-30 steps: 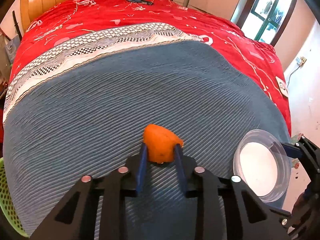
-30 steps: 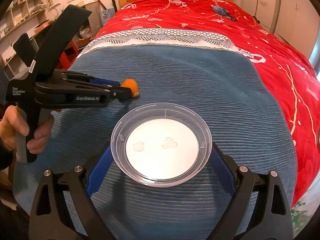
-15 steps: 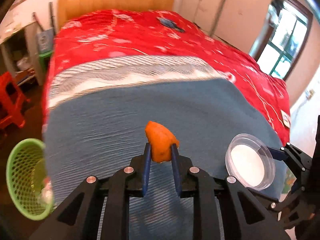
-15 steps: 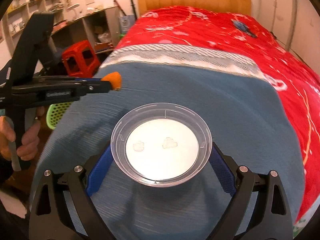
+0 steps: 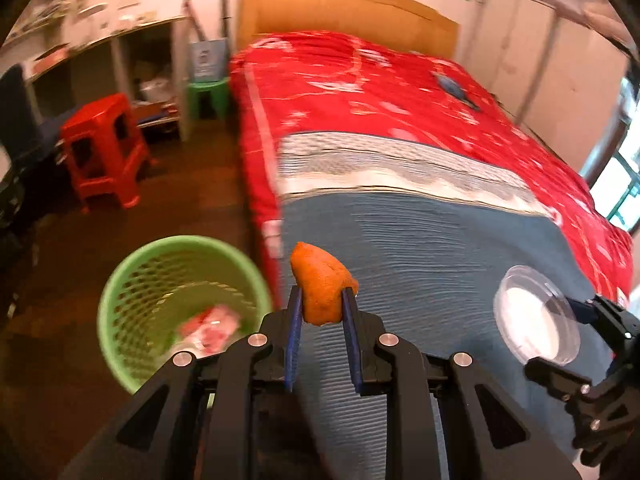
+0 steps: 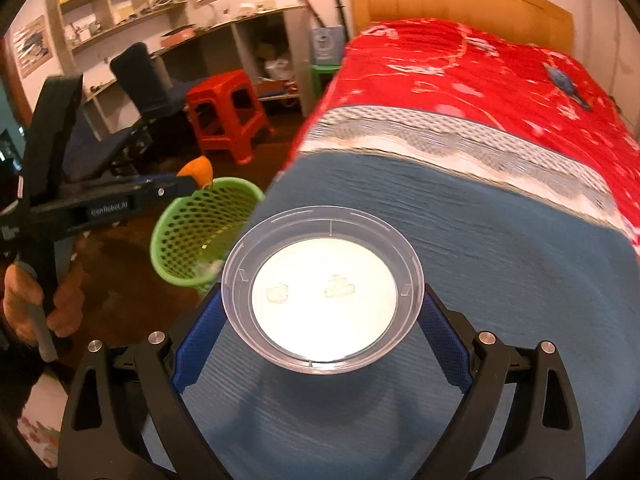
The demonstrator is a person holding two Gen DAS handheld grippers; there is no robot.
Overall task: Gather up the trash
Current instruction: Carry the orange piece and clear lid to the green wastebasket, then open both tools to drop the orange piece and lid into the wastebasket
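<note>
Orange peel (image 5: 322,292) sat pinched between the blue pads of the left gripper (image 5: 321,300), held in the air over the bed's left edge, just beside the green mesh basket (image 5: 120,296) on the floor. Crumpled trash (image 5: 210,326) lay inside that basket. The right gripper (image 6: 322,312) clasped a clear round plastic lid (image 6: 322,288) by its rim, above the blue blanket (image 6: 480,260) near the bed's foot.

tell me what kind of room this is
Most likely a bedroom that doubles as a study: a bed with a wooden headboard, wall shelves over a long desk, and a desk chair.
</note>
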